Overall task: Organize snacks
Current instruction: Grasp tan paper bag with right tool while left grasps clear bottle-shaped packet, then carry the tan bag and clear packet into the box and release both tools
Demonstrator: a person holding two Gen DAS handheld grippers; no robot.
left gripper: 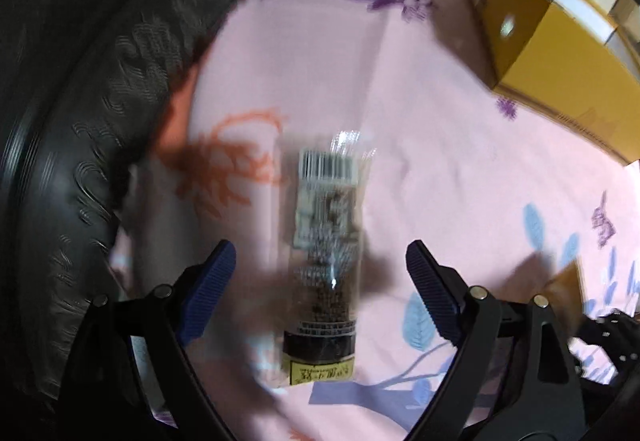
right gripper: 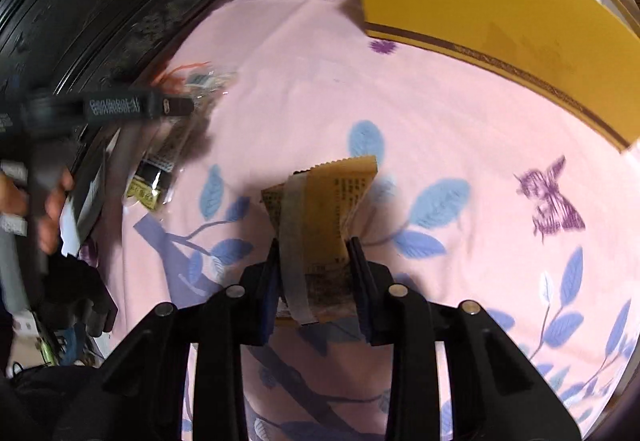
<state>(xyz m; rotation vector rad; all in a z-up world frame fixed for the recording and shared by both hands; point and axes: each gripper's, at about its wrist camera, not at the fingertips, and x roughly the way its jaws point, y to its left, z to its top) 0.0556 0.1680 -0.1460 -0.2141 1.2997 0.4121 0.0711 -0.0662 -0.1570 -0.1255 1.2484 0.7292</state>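
A clear snack packet (left gripper: pixel 324 261) with dark contents, a barcode label and a yellow end lies lengthwise on the pink patterned cloth (left gripper: pixel 460 161). My left gripper (left gripper: pixel 320 269) stands open astride it, blue pads well apart on either side, not touching. In the right wrist view my right gripper (right gripper: pixel 314 261) is shut on a tan, printed snack packet (right gripper: pixel 328 213) that sticks up between the pads, with a pale strip down its front. The clear packet (right gripper: pixel 160 169) shows at left under the other gripper's body, held by a hand (right gripper: pixel 52 201).
An open yellow cardboard box (left gripper: pixel 532 37) stands at the far right of the cloth; in the right wrist view the box (right gripper: pixel 480 13) fills the upper right. A dark ribbed surface (left gripper: pixel 80 121) borders the cloth on the left. Cables and clutter (right gripper: pixel 60 321) lie lower left.
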